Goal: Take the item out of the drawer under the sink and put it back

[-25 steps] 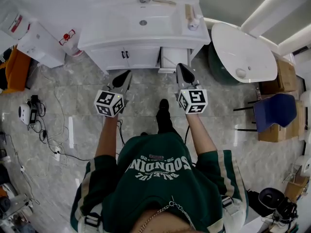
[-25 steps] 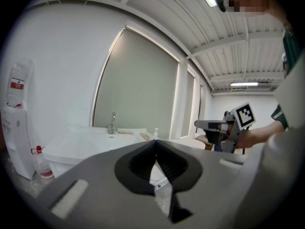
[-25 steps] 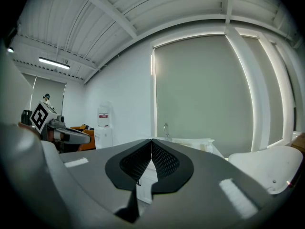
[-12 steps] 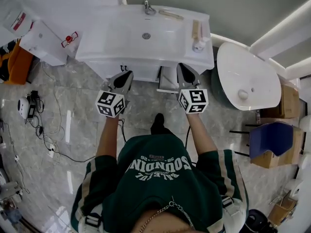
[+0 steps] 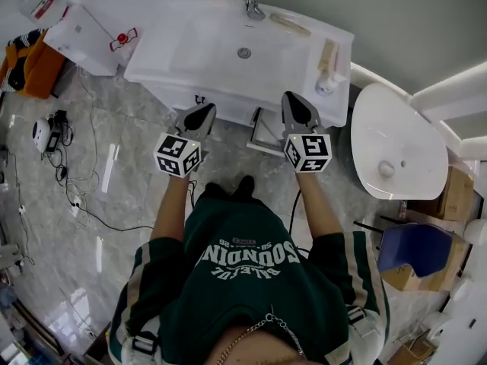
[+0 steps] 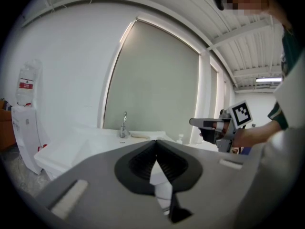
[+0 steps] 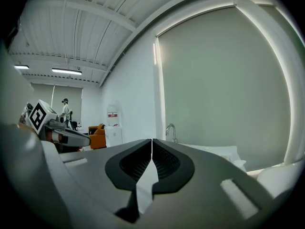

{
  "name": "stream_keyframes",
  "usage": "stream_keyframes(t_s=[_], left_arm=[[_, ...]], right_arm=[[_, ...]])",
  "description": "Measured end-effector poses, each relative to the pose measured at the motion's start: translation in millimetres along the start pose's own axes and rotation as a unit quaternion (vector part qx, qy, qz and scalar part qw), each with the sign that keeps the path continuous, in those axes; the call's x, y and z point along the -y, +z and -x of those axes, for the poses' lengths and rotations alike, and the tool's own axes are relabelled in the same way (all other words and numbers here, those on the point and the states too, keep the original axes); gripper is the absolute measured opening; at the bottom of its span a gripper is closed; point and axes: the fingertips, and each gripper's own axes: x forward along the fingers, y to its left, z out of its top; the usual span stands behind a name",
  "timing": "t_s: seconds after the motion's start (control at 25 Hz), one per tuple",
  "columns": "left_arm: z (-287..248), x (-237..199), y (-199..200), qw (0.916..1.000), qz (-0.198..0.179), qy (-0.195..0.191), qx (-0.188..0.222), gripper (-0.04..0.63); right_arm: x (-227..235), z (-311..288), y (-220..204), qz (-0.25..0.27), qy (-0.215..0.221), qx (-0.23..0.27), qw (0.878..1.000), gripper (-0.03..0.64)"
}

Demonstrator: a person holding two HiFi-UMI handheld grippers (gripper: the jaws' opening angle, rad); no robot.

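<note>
Both grippers are pointing at the sink [image 5: 190, 52]. The left gripper [image 5: 205, 110] and right gripper [image 5: 291, 101] are keeping their jaws pressed together, gripping nothing. The drawer [image 5: 266, 134] is sitting below and between them, nearer the right; its item is not showing. The cabinet doors [image 5: 199, 99] are flanking it, and nothing is blocking it.

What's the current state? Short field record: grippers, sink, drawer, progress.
left gripper: jaws together, nothing between them, held in front of the vanity
right gripper: jaws together, nothing between them, beside the left one
sink: white basin, faucet at the back
counter item: small white bottle at the right end
drawer: white front under the counter, between the two grippers; open or shut unclear
progress: no item held, removal not yet begun
</note>
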Motion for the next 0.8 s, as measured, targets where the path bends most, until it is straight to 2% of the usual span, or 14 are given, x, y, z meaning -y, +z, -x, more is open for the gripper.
stream_keyframes(t_s=[0.6, 0.8], left_arm=[[-29, -10, -7, 0.9998, 0.007, -0.009, -0.015, 0.049], [-34, -10, -25, 0.9992, 0.015, -0.017, -0.034, 0.049]], right_arm=[[4, -21, -19, -0.011, 0.024, -0.016, 1.0, 0.003], [0, -21, -45, -0.023, 0.045, -0.045, 0.998, 0.003]])
